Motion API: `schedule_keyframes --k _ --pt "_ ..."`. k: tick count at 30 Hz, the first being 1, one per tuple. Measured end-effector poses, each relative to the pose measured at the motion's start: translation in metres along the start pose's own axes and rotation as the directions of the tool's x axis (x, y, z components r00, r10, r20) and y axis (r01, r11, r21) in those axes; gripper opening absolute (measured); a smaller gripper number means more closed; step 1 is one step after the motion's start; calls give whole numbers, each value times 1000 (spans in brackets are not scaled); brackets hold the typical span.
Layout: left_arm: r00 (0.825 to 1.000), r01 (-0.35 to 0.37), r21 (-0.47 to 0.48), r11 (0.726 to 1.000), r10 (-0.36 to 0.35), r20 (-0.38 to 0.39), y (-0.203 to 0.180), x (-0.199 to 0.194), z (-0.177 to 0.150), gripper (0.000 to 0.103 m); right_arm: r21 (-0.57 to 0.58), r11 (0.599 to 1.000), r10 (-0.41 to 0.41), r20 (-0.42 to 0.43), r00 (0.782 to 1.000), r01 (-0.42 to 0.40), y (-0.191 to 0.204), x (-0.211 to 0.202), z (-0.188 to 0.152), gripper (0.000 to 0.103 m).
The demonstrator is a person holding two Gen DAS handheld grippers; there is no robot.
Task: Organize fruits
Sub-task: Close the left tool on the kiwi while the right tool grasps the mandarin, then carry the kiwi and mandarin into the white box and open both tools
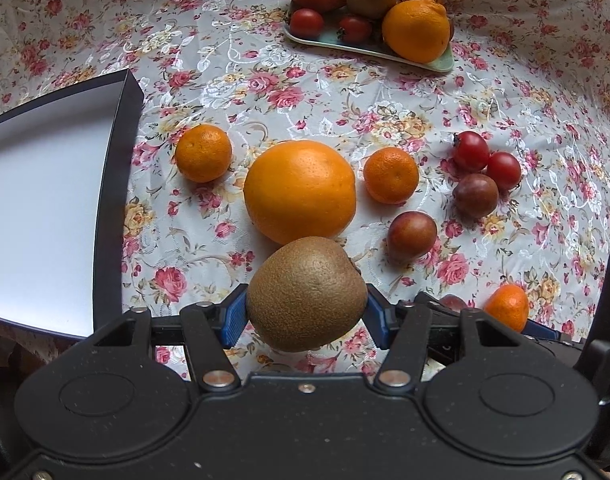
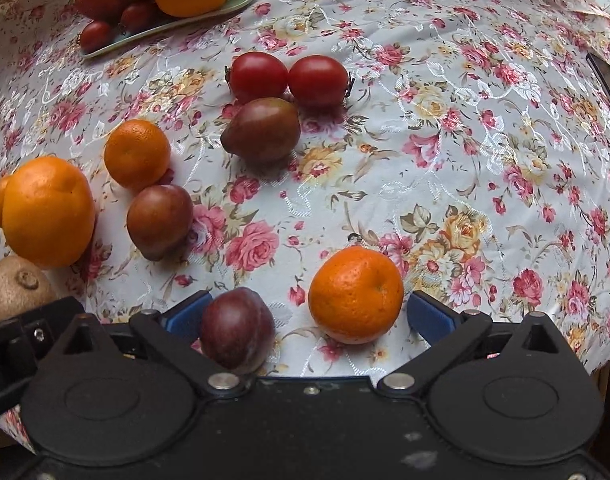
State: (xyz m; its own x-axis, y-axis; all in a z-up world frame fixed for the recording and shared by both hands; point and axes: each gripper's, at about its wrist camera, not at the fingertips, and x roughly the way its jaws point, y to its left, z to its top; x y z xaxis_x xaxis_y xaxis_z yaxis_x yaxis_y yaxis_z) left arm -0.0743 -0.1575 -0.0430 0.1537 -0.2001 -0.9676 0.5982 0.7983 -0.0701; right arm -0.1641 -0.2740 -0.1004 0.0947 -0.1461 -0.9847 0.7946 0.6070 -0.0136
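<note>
Floral tablecloth (image 1: 385,92); no readable writing.

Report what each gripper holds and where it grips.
The left gripper holds the kiwi by its two opposite sides. The right gripper is open, holding nothing; a plum and mandarin lie between its fingers.

My fingers (image 1: 235,316) had ribbed blue pads on matt black plastic arms. The kiwi (image 1: 307,294) looked rough and fuzzy, the big orange (image 1: 299,191) pitted, the tomatoes (image 2: 258,76) glossy, the floral tablecloth (image 2: 445,160) sheeny.
</note>
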Motion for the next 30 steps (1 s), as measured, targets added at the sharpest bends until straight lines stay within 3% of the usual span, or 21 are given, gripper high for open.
schedule_keyframes --k 10,15,21,23,30 --pt "1000 12 -15 1000 -12 9 7 -5 1 62 38 999 -10 -17 1000 11 3 1 1 103" --pt "1000 21 -33 999 -21 17 12 -8 2 62 133 991 27 -38 999 -22 -11 -1 16 100" --pt "999 23 -39 999 -22 25 14 -11 3 62 316 946 80 -34 996 -65 -37 -7 27 80" --pt "999 25 -41 999 -24 25 15 -11 3 62 323 945 68 -39 997 -52 -41 -8 30 66" --pt "999 26 -57 998 -24 29 22 -14 3 62 254 967 10 -34 999 -1 -36 -13 30 45"
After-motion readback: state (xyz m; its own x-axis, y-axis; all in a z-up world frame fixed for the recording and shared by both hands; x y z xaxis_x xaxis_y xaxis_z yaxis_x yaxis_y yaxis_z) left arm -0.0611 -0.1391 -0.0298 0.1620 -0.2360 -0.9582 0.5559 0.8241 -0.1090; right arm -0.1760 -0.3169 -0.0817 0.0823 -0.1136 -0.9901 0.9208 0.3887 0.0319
